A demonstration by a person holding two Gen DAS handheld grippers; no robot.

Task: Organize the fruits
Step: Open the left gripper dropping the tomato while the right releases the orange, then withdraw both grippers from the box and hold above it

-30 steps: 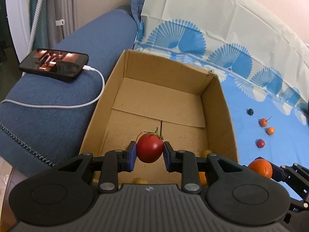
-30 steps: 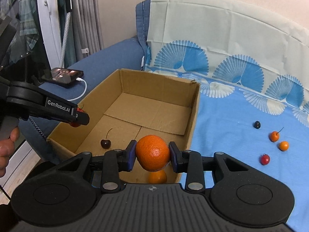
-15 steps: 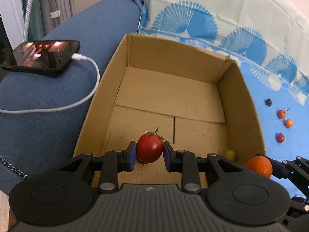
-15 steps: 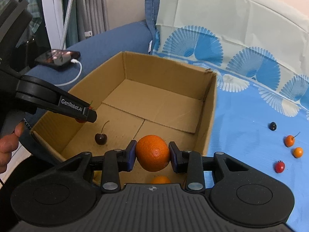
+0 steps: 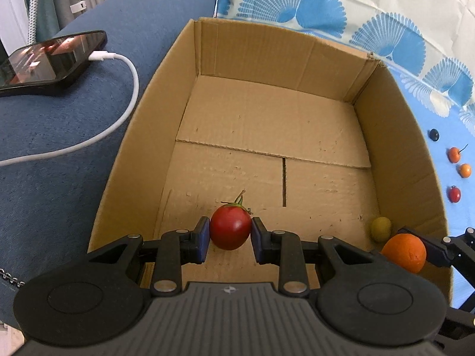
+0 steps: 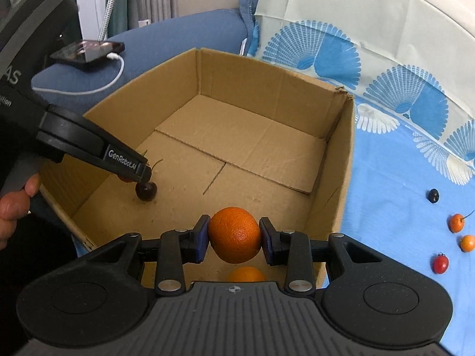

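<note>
Two grippers hang over the cardboard box (image 5: pixel 142 136) on a blue fan-print cloth (image 6: pixel 386 201), the left gripper (image 5: pixel 231 238) clamping a red tomato (image 5: pixel 230 230), the right gripper (image 6: pixel 234 238) clamping an orange (image 6: pixel 234 234); only the right view shows a dark cherry (image 6: pixel 146 191), only the left a yellow-green fruit (image 5: pixel 381 228).

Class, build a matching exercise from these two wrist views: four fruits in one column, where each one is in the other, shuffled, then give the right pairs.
Things:
1. red tomato
2. large orange
3. dark cherry
4. small black fruit

Places:
A. on the blue cloth, outside the cardboard box
B. between the fingers of the right gripper
C. on the box floor, loose
D. between the fingers of the left gripper

Pairs: 1-D, 2-B, 3-C, 4-A
</note>
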